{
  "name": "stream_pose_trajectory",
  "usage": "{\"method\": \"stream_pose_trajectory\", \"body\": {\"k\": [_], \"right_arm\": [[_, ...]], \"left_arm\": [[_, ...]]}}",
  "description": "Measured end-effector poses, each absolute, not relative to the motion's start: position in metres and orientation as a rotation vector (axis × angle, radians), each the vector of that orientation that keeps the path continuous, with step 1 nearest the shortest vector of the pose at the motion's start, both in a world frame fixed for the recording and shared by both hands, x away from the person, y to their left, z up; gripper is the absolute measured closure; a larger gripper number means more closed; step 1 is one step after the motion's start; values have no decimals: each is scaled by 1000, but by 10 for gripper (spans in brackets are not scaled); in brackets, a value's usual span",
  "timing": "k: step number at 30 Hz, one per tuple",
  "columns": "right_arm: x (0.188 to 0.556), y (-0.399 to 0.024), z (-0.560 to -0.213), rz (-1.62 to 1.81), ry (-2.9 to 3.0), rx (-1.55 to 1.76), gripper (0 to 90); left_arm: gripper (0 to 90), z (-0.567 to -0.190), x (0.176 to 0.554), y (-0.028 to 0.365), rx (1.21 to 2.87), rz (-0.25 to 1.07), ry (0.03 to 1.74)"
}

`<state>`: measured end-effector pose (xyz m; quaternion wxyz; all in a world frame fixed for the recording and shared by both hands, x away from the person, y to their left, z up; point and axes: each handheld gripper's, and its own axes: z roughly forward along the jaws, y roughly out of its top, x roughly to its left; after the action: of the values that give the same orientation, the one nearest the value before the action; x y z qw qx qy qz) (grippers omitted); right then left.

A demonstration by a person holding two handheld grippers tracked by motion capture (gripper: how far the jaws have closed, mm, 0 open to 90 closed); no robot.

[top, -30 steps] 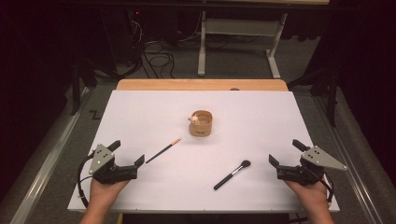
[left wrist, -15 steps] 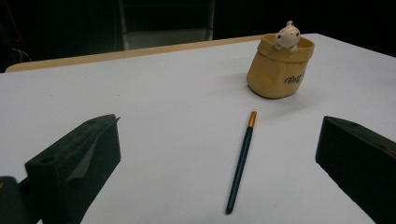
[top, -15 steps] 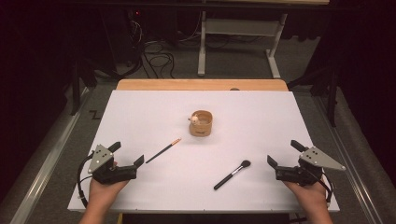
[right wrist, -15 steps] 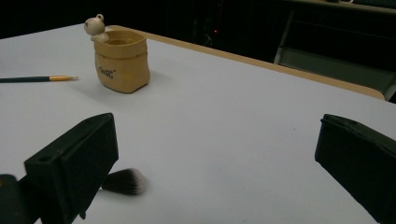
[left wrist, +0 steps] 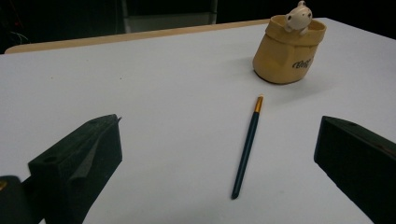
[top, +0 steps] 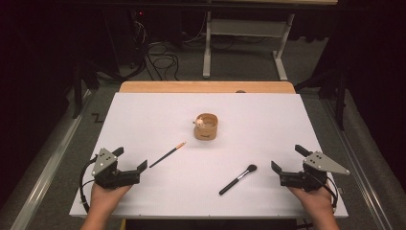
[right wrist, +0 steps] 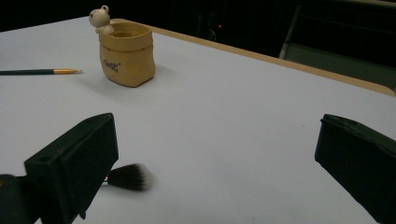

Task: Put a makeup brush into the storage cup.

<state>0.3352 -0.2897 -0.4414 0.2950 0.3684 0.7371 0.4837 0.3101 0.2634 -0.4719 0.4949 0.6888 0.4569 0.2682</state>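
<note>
Little had changed over the last second: the right gripper (top: pixel 283 158) had been drawn slightly inward and toward the near edge of the desk (top: pixel 143 115), while the left gripper (top: pixel 130 158) had been kept where it was, so the work was judged to be at its very start, with nothing yet picked up. Both pairs of fingers were held wide open and empty, and each gripper was rested low over the white desk near its front edge. One thin dark brush with a gold ferrule (left wrist: pixel 247 145) was seen lying just ahead of the left fingers (left wrist: pixel 79 163), between them in the left gripper view, its tip pointed away toward the holder. One black makeup brush with a fluffy head (right wrist: pixel 128 177) was seen lying close beside the right fingers (right wrist: pixel 70 163), its handle hidden behind the finger at the left of the right gripper view. One tan sack-shaped holder (top: pixel 206 127) with a small white animal figure at its rim was stood upright well beyond both pairs of fingers, roughly midway between them. Two brushes, one holder and two grippers were thus counted. It was judged that each brush was to be taken by the nearer gripper and carried to the holder, and that the thin brush was already lined up for a grasp.
</note>
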Motion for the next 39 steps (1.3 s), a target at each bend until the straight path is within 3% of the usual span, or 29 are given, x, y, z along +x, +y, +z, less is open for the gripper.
{"method": "stream_pose_trajectory", "body": {"k": [25,39], "right_arm": [[335,-288,-443,1293,1969,983,3],[337,-290,-443,1300,1974,974,3]], "left_arm": [[8,-472,315,258,1794,573,1185],[7,-454,330,252,1852,499,1252]]}}
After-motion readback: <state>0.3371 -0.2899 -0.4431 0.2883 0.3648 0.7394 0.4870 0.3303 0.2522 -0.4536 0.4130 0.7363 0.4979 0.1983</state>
